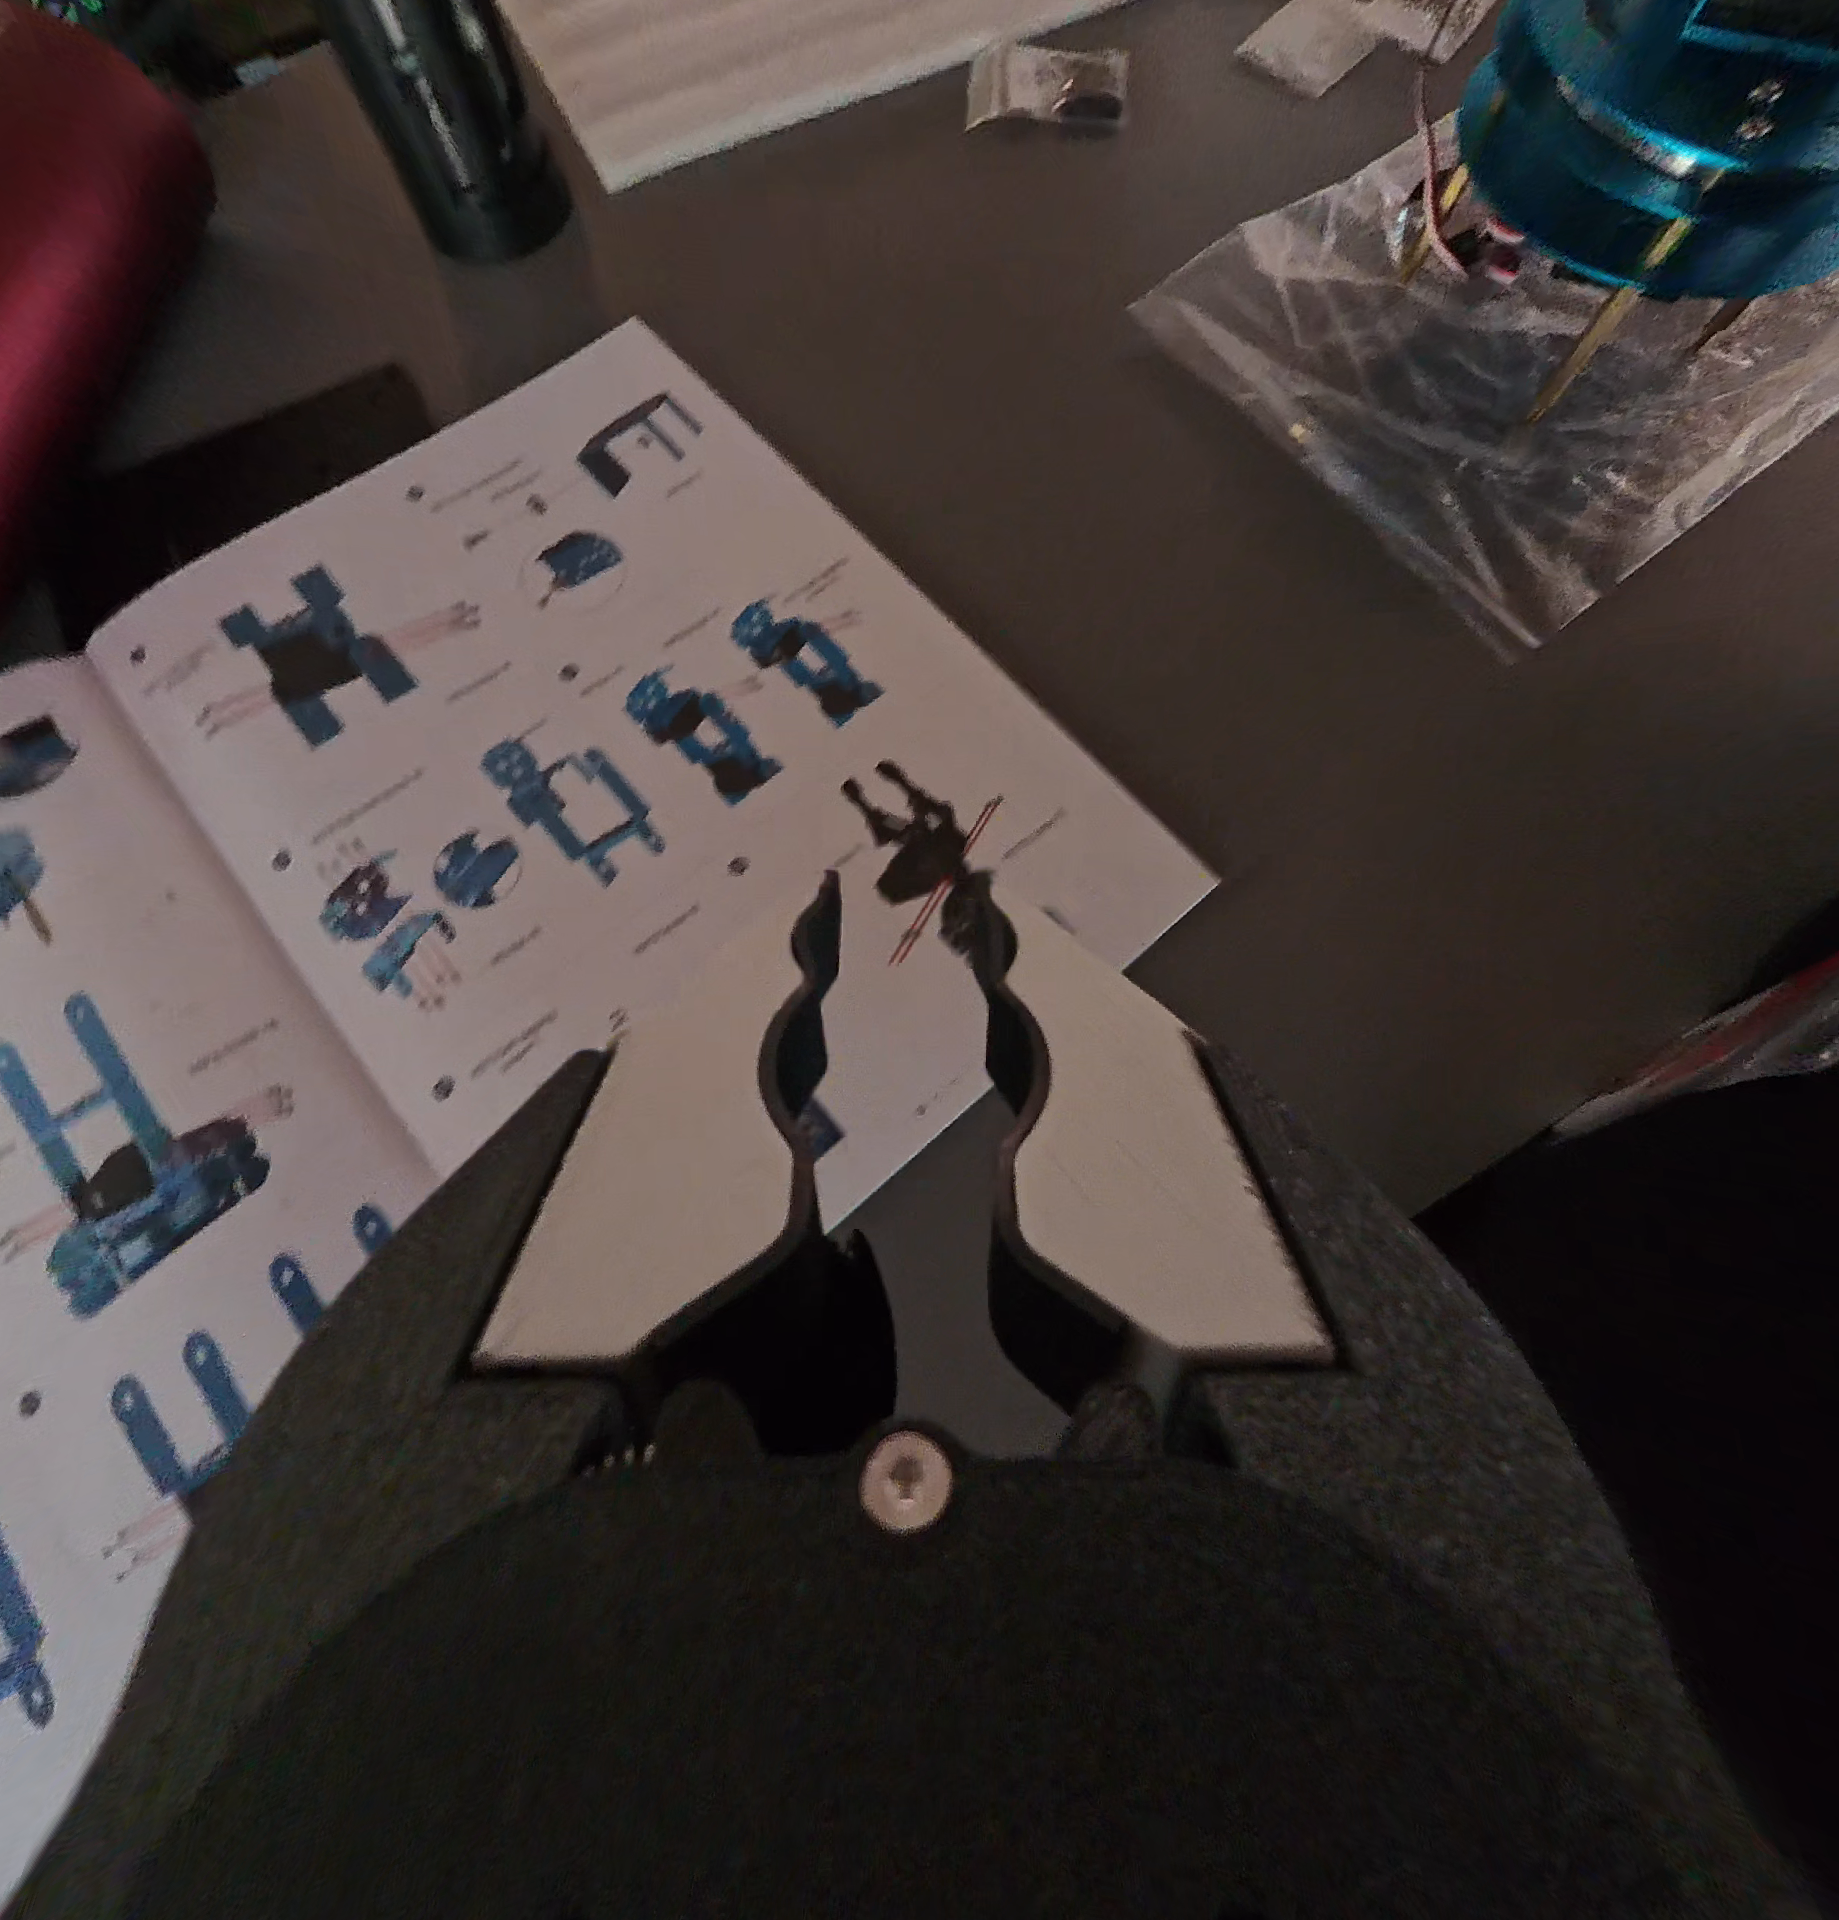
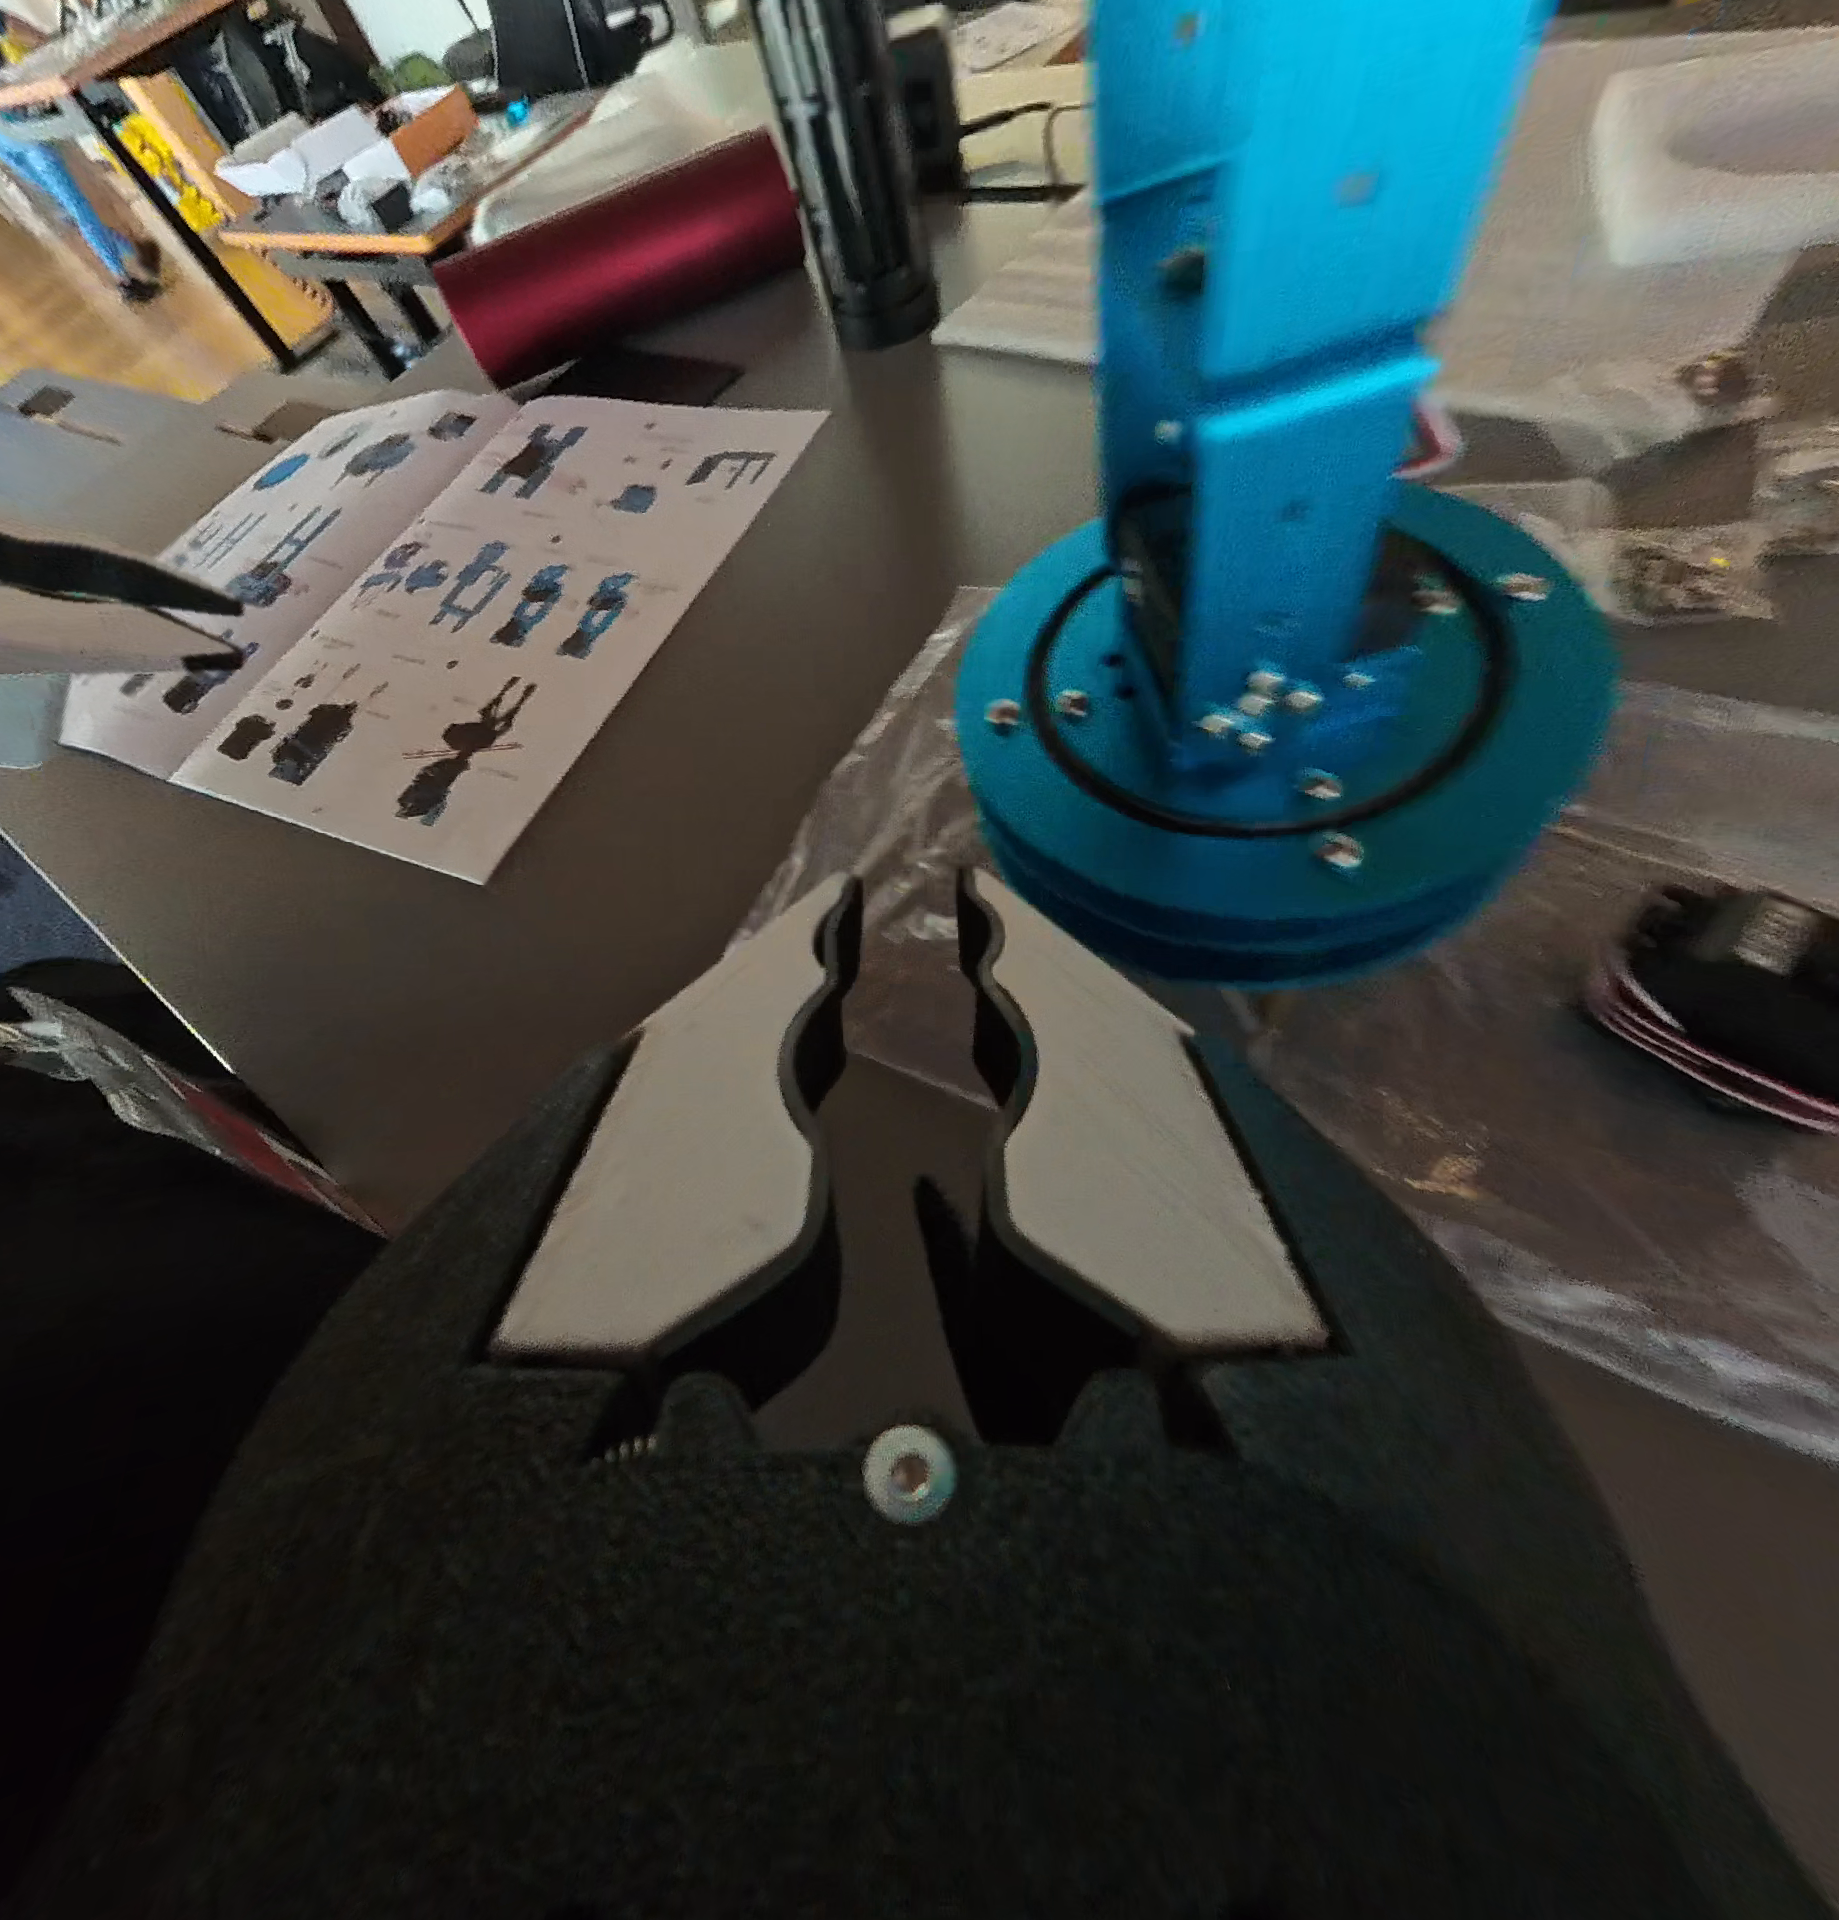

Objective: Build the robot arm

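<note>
Left gripper (image 1: 910, 894) above the lower right corner of an open instruction booklet (image 1: 541, 727) lying flat on the grey table (image 1: 1258, 883); its fingers (image 1: 686, 1143) are spread, with nothing between them. Right gripper (image 2: 910, 894) over a sheet of clear plastic wrap (image 2: 1414, 1195) on the same table, its fingers (image 2: 697, 1143) parted by a narrow gap and empty, their tips just beside the round base of a blue metal assembly (image 2: 1279, 665). The assembly consists of a stacked blue disc carrying an upright blue bracket and stands on thin brass legs (image 1: 1580, 358) on the plastic wrap. A coil of red and black wire (image 2: 1746, 1008) lies on the wrap to the right of the disc. At the far side of the table stand a black bottle (image 2: 853, 156) and a dark red roll (image 2: 624, 260), with small clear bags (image 1: 1050, 83) and a white sheet (image 1: 790, 73) near them. Both views are motion-blurred
</note>
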Action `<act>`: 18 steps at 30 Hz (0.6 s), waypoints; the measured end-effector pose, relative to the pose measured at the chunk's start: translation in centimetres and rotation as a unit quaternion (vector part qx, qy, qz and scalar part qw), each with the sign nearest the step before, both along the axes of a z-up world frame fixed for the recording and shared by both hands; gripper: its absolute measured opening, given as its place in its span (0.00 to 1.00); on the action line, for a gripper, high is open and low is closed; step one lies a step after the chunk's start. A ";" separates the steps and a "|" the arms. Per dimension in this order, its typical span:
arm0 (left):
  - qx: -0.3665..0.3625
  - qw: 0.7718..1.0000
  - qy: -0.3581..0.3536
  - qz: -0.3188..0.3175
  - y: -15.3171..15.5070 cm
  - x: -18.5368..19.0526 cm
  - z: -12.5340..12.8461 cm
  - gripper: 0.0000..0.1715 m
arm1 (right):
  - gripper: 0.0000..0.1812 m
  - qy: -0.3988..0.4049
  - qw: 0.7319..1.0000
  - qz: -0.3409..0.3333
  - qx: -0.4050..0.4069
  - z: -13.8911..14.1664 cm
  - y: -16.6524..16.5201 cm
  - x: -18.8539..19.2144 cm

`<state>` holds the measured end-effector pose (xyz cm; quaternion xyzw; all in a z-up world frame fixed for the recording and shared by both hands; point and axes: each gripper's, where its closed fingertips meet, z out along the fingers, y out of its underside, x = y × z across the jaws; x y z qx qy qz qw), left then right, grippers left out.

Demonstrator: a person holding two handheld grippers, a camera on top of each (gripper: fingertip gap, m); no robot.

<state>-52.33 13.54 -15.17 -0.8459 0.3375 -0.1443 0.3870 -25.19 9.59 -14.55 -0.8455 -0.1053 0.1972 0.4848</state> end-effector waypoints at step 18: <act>-0.005 0.998 0.043 -0.034 -3.5 16.5 2.0 0.14 | 0.16 -0.084 0.996 0.003 -0.011 -1.9 1.6 17.0</act>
